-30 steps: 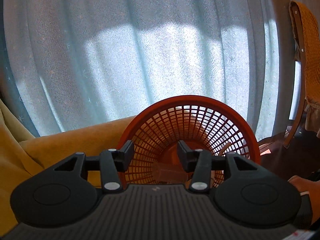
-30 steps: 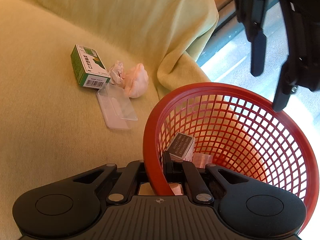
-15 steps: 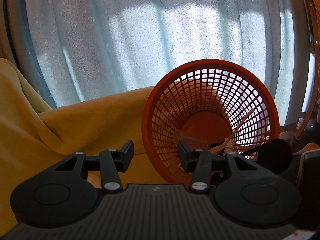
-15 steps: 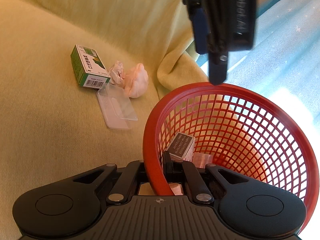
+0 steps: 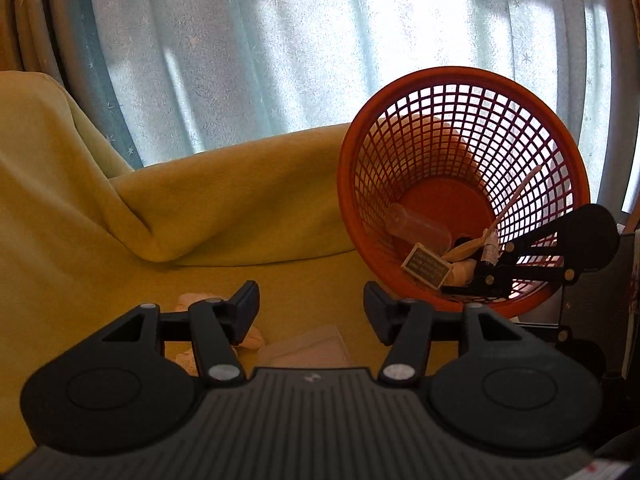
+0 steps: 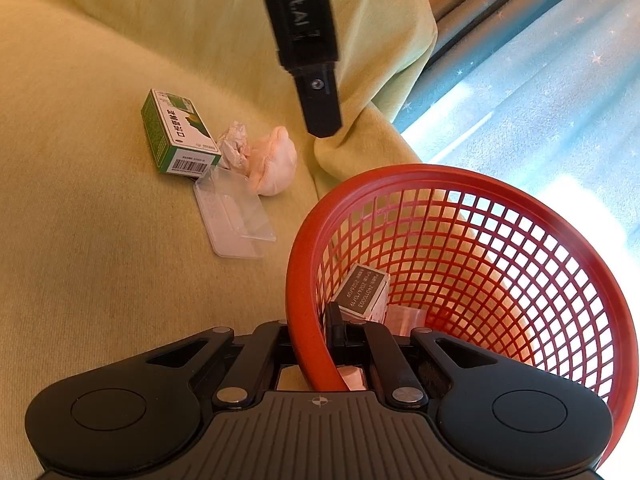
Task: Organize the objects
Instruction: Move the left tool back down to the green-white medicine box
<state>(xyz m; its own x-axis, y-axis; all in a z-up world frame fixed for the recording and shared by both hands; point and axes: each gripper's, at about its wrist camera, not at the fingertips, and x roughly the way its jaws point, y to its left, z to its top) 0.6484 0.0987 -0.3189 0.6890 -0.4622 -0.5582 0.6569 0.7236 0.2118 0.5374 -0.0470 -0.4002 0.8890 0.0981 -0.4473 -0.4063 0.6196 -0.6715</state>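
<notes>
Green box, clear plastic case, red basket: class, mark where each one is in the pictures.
Green box (image 6: 179,132): right wrist view, on its printed top face.
Clear plastic case (image 6: 232,214): right wrist view, middle of its flat lid.
Red basket (image 6: 304,256): right wrist view, on its near-left rim.

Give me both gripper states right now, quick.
Left gripper: open, jaws have just been opening, nothing between them.
Right gripper: shut on the rim of the red basket.
</notes>
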